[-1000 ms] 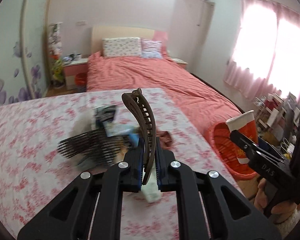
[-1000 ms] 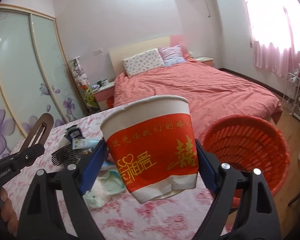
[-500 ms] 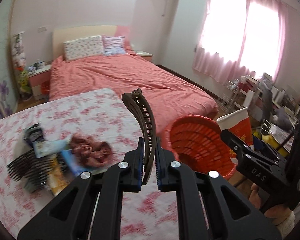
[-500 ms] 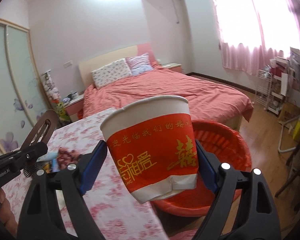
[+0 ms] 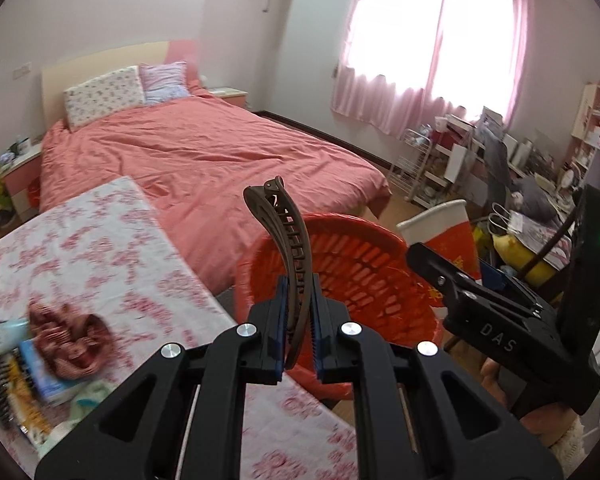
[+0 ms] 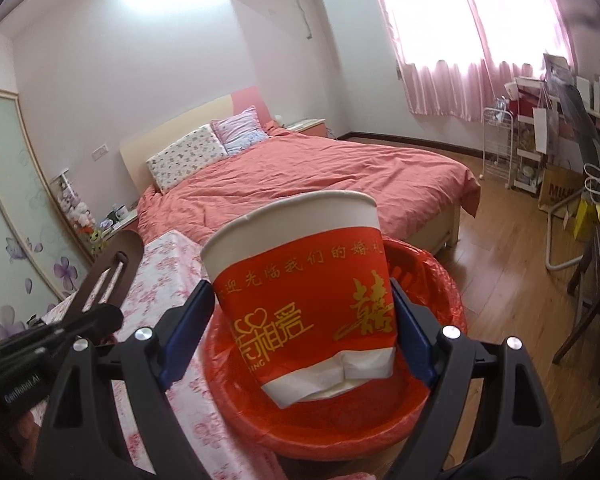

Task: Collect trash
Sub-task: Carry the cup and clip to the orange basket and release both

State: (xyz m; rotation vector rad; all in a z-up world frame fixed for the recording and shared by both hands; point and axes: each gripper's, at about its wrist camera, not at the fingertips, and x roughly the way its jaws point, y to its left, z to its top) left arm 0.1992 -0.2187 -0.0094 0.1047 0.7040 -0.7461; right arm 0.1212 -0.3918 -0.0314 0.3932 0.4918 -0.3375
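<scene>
Paper cup (image 6: pixel 300 304) pinched by right hand-held gripper (image 6: pixel 300 332), hair clip (image 5: pixel 286 256) by left hand-held gripper (image 5: pixel 299 320); both should be centred over the red basket (image 5: pixel 364 276) before release.

Crumpled red-and-white paper cup (image 6: pixel 300 300) over the red basket (image 5: pixel 356 268); brown hair clip (image 5: pixel 288 252) upright, seemingly above its rim.
</scene>
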